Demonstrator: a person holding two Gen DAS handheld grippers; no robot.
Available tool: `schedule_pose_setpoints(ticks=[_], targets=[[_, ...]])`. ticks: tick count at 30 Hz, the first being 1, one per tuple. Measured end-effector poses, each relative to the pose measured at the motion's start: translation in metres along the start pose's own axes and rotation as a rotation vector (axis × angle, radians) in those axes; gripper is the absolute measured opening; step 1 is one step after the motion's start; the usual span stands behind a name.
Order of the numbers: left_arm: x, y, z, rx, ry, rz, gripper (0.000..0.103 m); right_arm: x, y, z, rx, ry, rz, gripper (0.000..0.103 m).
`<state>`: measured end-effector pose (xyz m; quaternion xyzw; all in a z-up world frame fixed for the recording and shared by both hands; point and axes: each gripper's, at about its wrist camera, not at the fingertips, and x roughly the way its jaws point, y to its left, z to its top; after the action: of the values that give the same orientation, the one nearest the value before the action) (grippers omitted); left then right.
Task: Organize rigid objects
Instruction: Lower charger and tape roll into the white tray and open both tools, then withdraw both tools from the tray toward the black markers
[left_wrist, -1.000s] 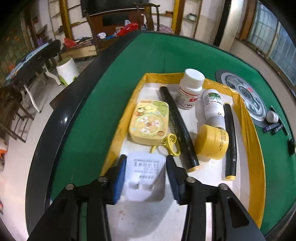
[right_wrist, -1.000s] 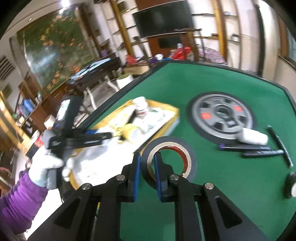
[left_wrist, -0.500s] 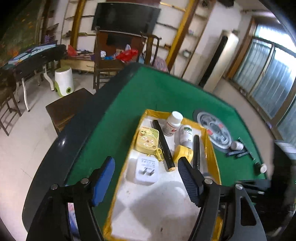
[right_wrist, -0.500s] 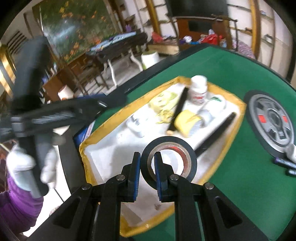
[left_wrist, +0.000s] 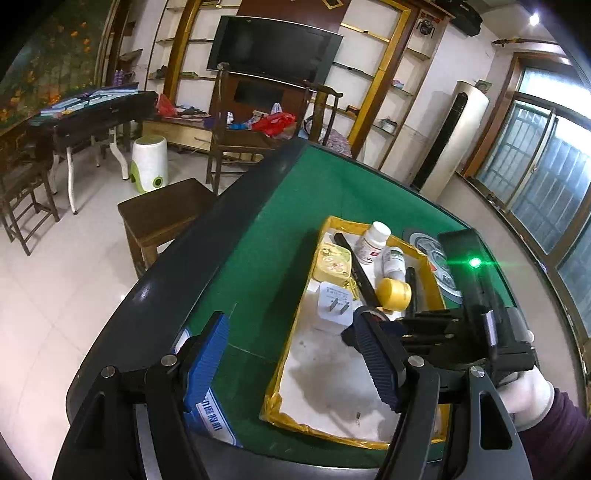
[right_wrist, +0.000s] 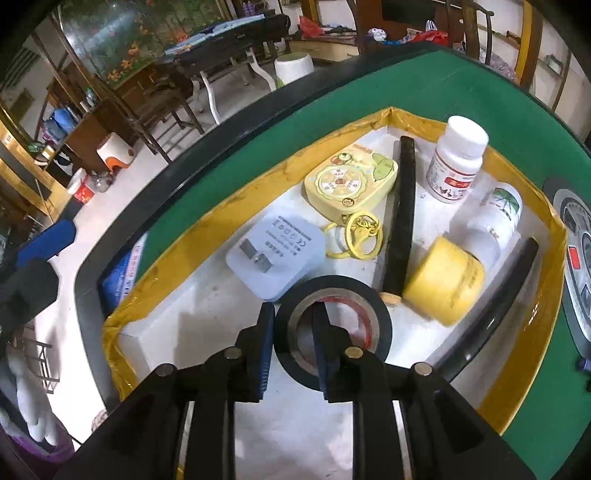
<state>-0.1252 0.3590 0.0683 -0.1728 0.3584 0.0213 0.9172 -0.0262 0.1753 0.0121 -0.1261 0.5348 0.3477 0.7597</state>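
My right gripper (right_wrist: 292, 347) is shut on the rim of a black tape roll (right_wrist: 373, 306) and holds it low over the yellow-edged tray (right_wrist: 192, 236), beside a white plug adapter (right_wrist: 275, 254). The tray holds a yellow toy case (right_wrist: 351, 181), a yellow keyring (right_wrist: 360, 236), two black sticks (right_wrist: 402, 218), two pill bottles (right_wrist: 456, 162) and a yellow tape roll (right_wrist: 443, 286). My left gripper (left_wrist: 295, 362) is open and empty, raised above the tray's near left corner (left_wrist: 273, 398). The right gripper (left_wrist: 443, 325) also shows in the left wrist view over the tray.
The tray lies on a green table (left_wrist: 258, 266) with a black rim. A blue-and-white box (left_wrist: 212, 417) lies at the near table edge. A round grey disc (right_wrist: 576, 236) lies right of the tray. A wooden stool (left_wrist: 162, 206) stands left of the table.
My left gripper has let go of the white adapter, opened wide and pulled back up. My right gripper has carried the black tape roll from the green table over into the tray.
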Motion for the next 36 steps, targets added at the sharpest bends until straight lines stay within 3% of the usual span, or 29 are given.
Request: schedule_pose_setpoints(ticks=[2,5,12,25,36], targets=[[0.000,-0.003,-0.003,0.006,-0.004,0.010,0.076,-0.009,0.000,-0.003,-0.007,-0.033,-0.008,0.022],[0.001,-0.011,-0.007,0.018,-0.002,0.016,0.077,-0.037,-0.003,-0.014,0.000,-0.104,-0.013,0.038],[0.000,-0.059,-0.019,0.118,0.015,-0.006,0.078,-0.106,-0.024,-0.072,0.055,-0.321,-0.074,0.064],[-0.006,-0.206,-0.066,0.466,0.020,-0.007,0.082,-0.164,-0.125,-0.192,0.427,-0.541,-0.194,0.069],[0.013,-0.284,-0.099,0.629,0.090,0.010,0.082,-0.186,-0.184,-0.255,0.612,-0.631,-0.211,0.070]])
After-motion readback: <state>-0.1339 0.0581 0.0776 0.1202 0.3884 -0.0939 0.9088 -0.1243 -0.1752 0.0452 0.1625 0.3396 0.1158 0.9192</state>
